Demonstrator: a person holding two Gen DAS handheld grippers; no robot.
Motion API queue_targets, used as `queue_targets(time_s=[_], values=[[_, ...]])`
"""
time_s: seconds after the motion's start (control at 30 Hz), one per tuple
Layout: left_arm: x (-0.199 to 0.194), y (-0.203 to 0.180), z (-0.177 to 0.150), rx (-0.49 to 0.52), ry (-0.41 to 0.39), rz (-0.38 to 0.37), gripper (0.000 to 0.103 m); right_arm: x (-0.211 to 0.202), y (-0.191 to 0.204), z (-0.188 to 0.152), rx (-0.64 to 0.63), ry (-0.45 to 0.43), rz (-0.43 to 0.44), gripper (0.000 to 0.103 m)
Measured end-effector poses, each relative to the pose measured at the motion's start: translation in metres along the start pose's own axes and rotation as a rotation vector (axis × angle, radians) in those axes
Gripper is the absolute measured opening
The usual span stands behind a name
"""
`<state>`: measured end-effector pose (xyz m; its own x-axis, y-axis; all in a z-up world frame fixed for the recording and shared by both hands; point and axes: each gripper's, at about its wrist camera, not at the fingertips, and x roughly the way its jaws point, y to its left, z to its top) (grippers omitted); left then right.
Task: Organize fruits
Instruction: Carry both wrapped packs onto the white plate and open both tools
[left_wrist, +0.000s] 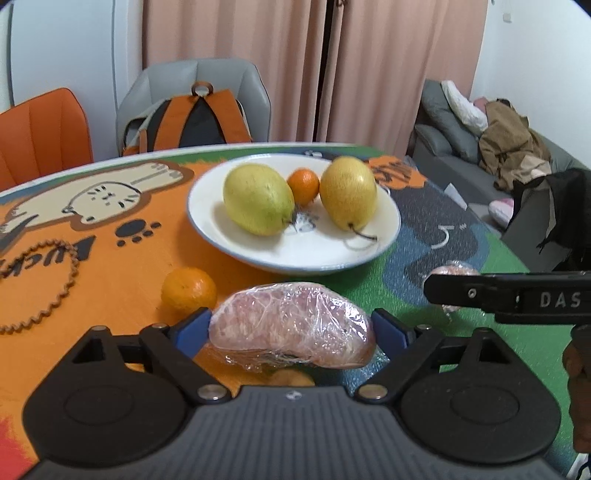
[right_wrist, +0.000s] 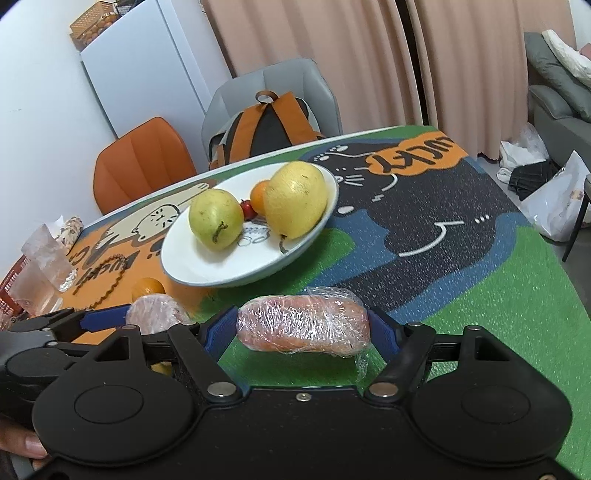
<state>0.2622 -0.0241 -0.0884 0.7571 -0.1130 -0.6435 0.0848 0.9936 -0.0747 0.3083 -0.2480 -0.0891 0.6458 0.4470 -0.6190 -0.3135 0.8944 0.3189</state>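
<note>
Pink curtains and two chairs, one orange, one grey carrying an orange-and-black backpack, stand behind your cartoon-cat table mat. Landmark: the white shallow plate, holding two yellow-green pears, a small orange and, behind the pears in your right view, a small red fruit. Nearer you than the plate, your left gripper has its blue pads against a cling-wrapped pink pomelo piece; your right gripper clamps a second wrapped pomelo piece. Left of the plate lie a loose orange and a wooden bead string. Nothing blocks either gripper's line to the plate. Legible: "DAS" on the right gripper's finger, "LUCKY" inverted on the mat.
</note>
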Motion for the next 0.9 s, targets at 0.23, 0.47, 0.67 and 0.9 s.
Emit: queue_targets(time_s=[0.23,0.47,0.67,0.9], values=[[-0.017,0.011,0.010,-0.025,-0.049,0.013,0.091,0.002,0.013,0.010,-0.030,-0.010,0.007,0.072],[-0.029,0.027,0.015,-0.057,-0.080,0.039,0.091,0.008,0.026,0.022,-0.058,-0.020,0.018,0.072],[-0.040,0.041,0.017,-0.082,-0.101,0.065,0.091,0.017,0.038,0.032,-0.082,-0.021,0.034,0.072],[-0.048,0.057,0.015,-0.111,-0.110,0.103,0.091,0.030,0.050,0.040,-0.105,-0.019,0.048,0.072]])
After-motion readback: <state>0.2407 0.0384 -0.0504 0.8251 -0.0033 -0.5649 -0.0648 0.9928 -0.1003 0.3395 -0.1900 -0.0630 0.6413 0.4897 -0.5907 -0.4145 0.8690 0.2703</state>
